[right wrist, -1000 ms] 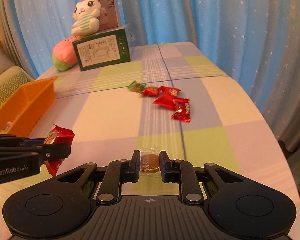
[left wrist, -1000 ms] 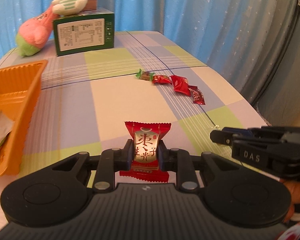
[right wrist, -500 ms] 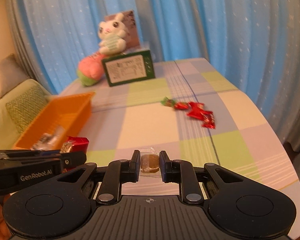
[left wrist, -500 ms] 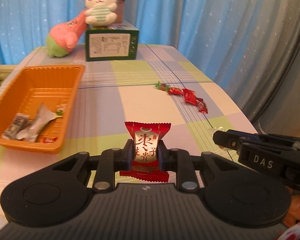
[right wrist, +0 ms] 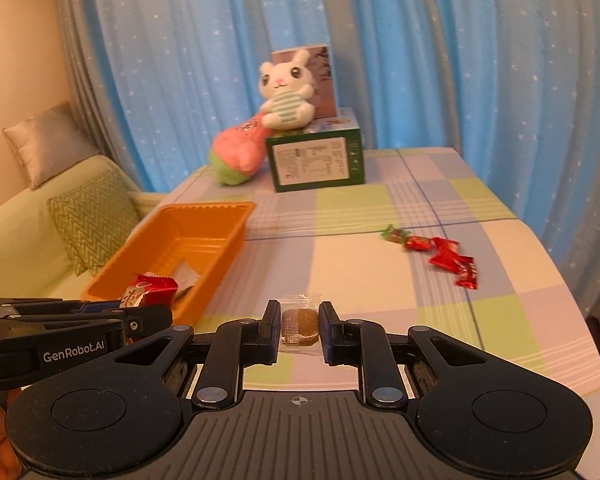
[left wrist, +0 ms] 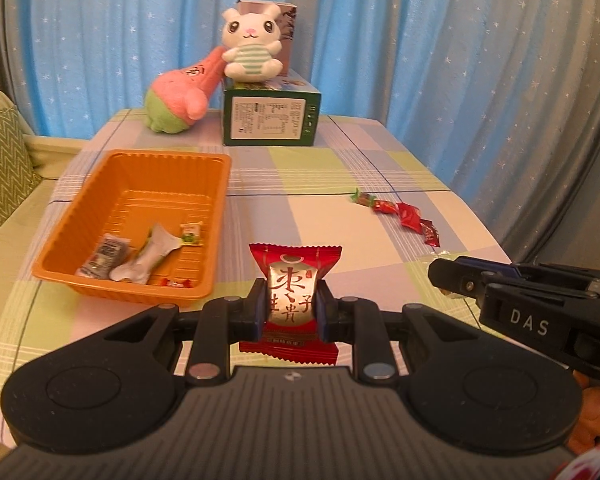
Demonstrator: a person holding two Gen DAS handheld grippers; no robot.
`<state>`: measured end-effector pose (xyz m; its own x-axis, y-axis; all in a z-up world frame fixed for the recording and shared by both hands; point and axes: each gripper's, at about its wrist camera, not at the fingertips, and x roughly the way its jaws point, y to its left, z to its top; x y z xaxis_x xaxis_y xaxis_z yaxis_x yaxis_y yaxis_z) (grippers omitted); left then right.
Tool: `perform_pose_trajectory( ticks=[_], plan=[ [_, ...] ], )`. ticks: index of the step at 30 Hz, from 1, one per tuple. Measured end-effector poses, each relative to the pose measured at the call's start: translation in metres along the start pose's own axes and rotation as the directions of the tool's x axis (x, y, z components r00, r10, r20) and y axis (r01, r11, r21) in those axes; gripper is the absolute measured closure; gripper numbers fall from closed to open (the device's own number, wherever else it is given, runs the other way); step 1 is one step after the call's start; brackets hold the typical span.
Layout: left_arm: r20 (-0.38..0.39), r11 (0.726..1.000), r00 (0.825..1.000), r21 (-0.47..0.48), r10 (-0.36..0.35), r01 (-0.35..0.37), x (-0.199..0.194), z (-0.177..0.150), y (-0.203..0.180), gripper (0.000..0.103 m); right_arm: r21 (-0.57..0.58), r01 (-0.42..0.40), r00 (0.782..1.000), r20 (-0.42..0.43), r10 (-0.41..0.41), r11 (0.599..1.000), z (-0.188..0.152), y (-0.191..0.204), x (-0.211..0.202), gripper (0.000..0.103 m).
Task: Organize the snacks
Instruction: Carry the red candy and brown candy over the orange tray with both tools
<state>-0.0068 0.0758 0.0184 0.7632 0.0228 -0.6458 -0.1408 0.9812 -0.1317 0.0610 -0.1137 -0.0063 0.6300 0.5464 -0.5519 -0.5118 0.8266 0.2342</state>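
Your left gripper (left wrist: 291, 307) is clamped on a red snack packet (left wrist: 292, 300) with a silver panel of red characters, held upright above the table (left wrist: 340, 216). Your right gripper (right wrist: 299, 326) pinches a small clear-wrapped brown sweet (right wrist: 299, 325). The orange tray (left wrist: 100, 208) sits at ten o'clock from the packet, holding a few wrapped snacks. Loose red candies (left wrist: 408, 216) lie at two o'clock.
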Motion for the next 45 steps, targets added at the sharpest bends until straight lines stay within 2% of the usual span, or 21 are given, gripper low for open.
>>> perform_pose_trajectory(
  ticks=[20,45],
  plan=[
    [0.016,0.997,0.998,-0.051,0.060,-0.059,-0.024,0.000,0.045,0.081,-0.072,-0.071,0.997,-0.020,0.070,0.995,0.003,0.047,0.013,0.083],
    [-0.019,0.993,0.993,-0.039,0.114,-0.115,-0.005,0.011,0.095,0.082,-0.138,-0.139,0.989,-0.071,0.131,0.981,0.013,0.090,0.066,0.083]
  ],
)
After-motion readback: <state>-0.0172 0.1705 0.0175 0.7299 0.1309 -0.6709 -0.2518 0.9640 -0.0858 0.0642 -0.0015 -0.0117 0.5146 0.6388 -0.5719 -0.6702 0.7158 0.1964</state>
